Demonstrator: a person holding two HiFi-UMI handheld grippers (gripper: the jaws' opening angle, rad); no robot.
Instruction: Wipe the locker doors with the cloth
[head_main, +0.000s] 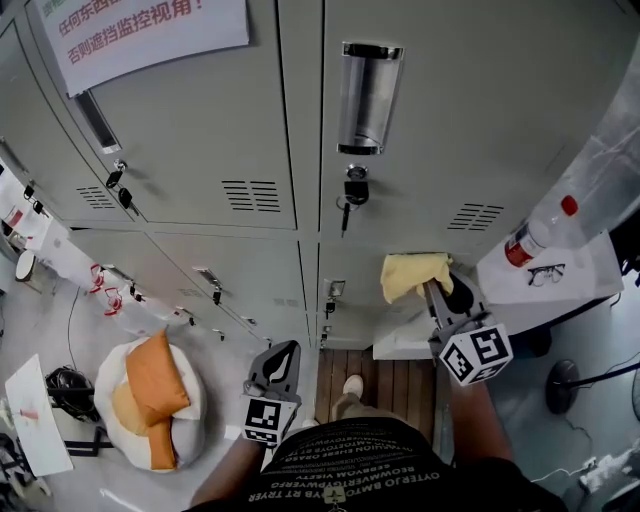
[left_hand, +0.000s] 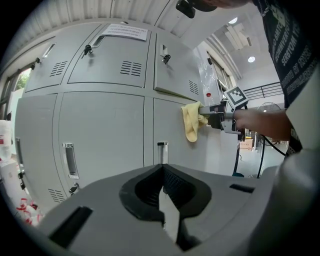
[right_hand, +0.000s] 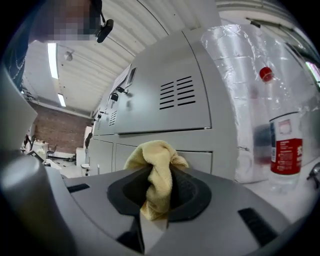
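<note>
The grey locker doors (head_main: 200, 130) fill the head view. A yellow cloth (head_main: 412, 273) is bunched against the lower right door, just under the seam below the upper door. My right gripper (head_main: 432, 288) is shut on it; in the right gripper view the cloth (right_hand: 155, 170) is pinched between the jaws and bulges out above them. My left gripper (head_main: 290, 347) hangs lower, off the doors, with its jaws closed and nothing between them. From the left gripper view I see the cloth (left_hand: 191, 120) draped on the door and the right gripper (left_hand: 220, 112) behind it.
A key hangs in the upper right door's lock (head_main: 354, 190) under a recessed handle (head_main: 368, 98). A clear bottle with a red cap (head_main: 535, 232) and glasses (head_main: 545, 272) sit on a white ledge at right. A beanbag with orange cushions (head_main: 150, 395) lies on the floor at left.
</note>
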